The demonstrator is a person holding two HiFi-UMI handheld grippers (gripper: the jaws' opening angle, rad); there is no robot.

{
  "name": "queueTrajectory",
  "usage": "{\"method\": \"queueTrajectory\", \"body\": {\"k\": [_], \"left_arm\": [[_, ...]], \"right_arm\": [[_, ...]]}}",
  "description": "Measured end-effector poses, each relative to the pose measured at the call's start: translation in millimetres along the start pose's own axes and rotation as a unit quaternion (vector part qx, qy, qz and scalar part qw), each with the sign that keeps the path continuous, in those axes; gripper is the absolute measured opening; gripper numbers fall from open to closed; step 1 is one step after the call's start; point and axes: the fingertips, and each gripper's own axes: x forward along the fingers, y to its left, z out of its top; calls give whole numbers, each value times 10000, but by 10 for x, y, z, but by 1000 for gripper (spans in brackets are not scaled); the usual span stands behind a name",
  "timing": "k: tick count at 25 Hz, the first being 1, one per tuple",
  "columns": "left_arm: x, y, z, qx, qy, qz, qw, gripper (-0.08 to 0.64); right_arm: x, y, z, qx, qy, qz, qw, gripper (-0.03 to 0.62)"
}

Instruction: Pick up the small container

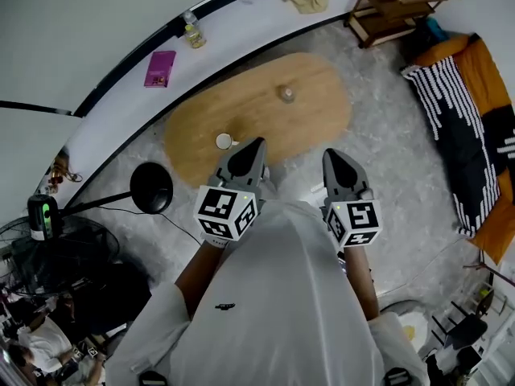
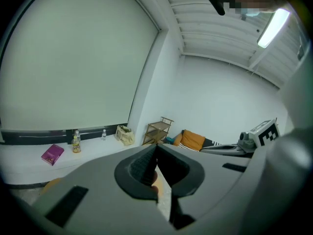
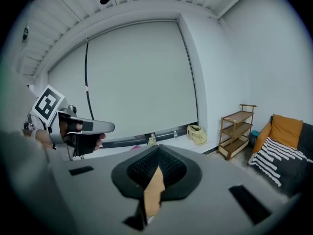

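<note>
**Both claws shut and empty, short of the tabletop**

My left claw and right claw are both closed tip to tip and hold nothing. I carry them side by side in front of my chest, forearms forward, noses tipped slightly down at the oval light-wood tabletop. The small pale stubby container, which I take to be my target, stands alone near the tabletop's middle, towards its far edge. It is well apart from both claws. A white round cup sits by the near edge, close ahead of my left claw, so I judge the right claw has the clearer reach.
</note>
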Motion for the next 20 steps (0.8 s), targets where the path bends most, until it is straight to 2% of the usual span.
{"method": "queueTrajectory", "body": {"k": [5, 10, 15, 20], "left_arm": [[168, 463, 216, 57, 7, -142, 9999, 20], [211, 913, 328, 23, 11, -224, 9997, 20], [305, 991, 346, 17, 35, -362, 9993, 20], [397, 902, 312, -160, -4, -490, 9987, 20]], "right_arm": [[523, 28, 200, 74, -26, -184, 9998, 6], [892, 235, 420, -115, -122, -268, 9995, 6], [889, 202, 500, -237, -101, -515, 9983, 6], [818, 54, 453, -233, 29, -670, 9975, 6]]}}
